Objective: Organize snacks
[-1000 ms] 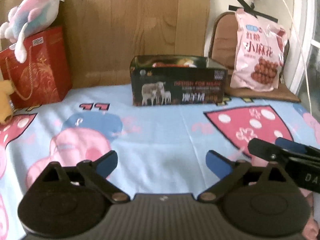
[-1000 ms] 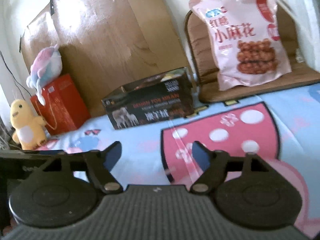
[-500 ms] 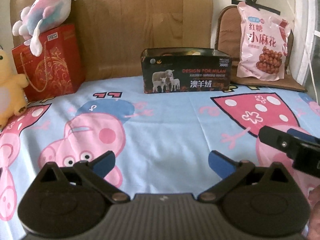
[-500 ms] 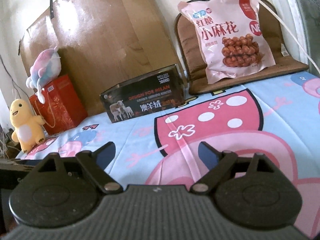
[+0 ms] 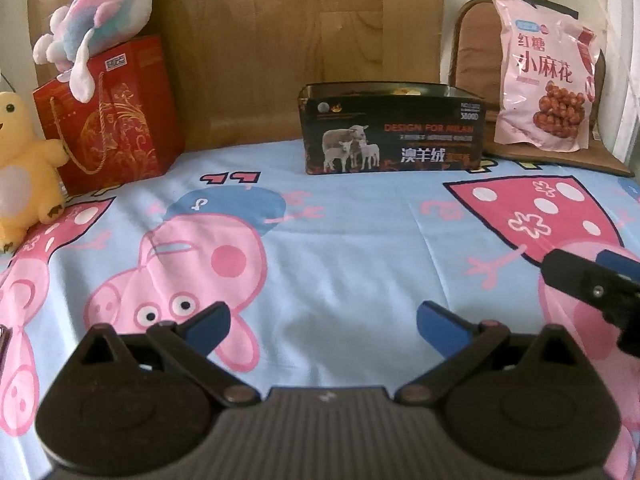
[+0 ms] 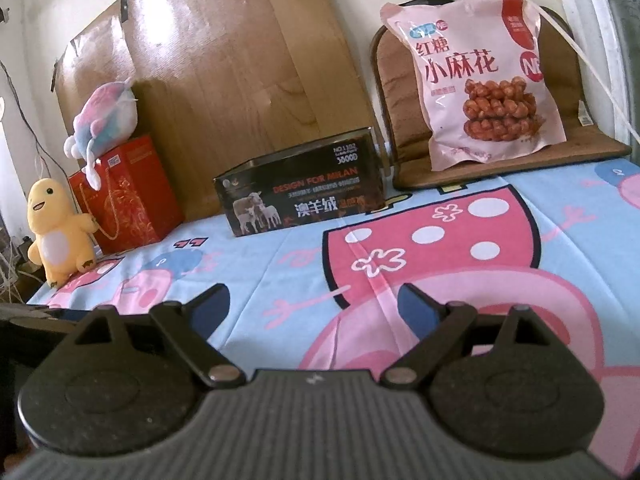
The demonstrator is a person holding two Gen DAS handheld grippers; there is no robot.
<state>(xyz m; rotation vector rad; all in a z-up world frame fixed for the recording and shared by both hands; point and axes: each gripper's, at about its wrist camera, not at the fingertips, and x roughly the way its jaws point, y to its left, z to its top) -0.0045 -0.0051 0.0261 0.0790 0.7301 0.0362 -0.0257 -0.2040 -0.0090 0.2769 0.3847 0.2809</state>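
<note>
At the far left a yellow plush toy [image 5: 22, 168] is sitting beside a red gift bag [image 5: 108, 116] with a pink-and-blue plush [image 5: 100, 12] lying on top, and a wide sweep that way is risking knocking them over. The left gripper [image 5: 322, 330] is hovering above the cartoon bedsheet [image 5: 340, 248] with its 2 blue-tipped fingers spread apart and nothing between them. Further along, the open black box [image 5: 394, 132] is standing at the back of the bed with something yellowish showing inside. The right gripper [image 6: 316, 304] is likewise gaping and carrying nothing, close beside the left one, so the 2 tools are risking a collision if both are reaching inward together. At the far right the pink snack bag [image 6: 484, 80] is leaning on a brown cushion [image 6: 592, 144]; its slick, puffy film is likely making a pinch slip, and it looks too large to be dropping cleanly into the box.
</note>
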